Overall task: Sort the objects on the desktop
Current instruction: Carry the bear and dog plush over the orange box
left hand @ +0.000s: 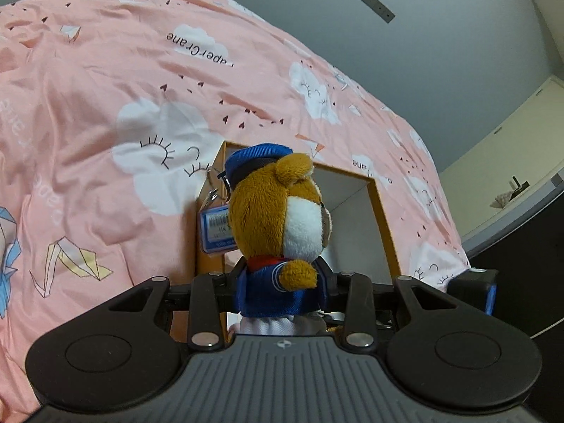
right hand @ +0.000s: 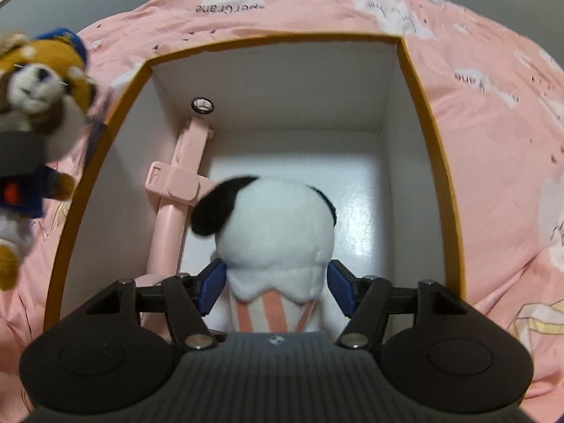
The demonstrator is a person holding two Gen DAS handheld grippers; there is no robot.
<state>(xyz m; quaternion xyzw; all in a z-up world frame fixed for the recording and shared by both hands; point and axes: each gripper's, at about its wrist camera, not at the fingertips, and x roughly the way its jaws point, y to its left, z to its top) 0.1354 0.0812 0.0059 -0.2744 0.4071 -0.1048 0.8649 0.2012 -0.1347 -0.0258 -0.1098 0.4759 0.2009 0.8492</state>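
With the right gripper point(right hand: 275, 289) clamped on the white-and-black plush point(right hand: 271, 232) over the open orange-rimmed box point(right hand: 428, 112), it is best lowered beside the pink selfie stick point(right hand: 176, 190) inside, while the left gripper point(left hand: 280, 290) holds the sailor-suited plush point(left hand: 278, 218) just outside the box's rim.

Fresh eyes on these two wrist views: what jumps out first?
The brown plush in a blue cap, clamped in the left gripper just outside the orange-rimmed box. Next, the white plush with black ears between the right gripper's fingers over the box interior, a pink tool along its left wall.
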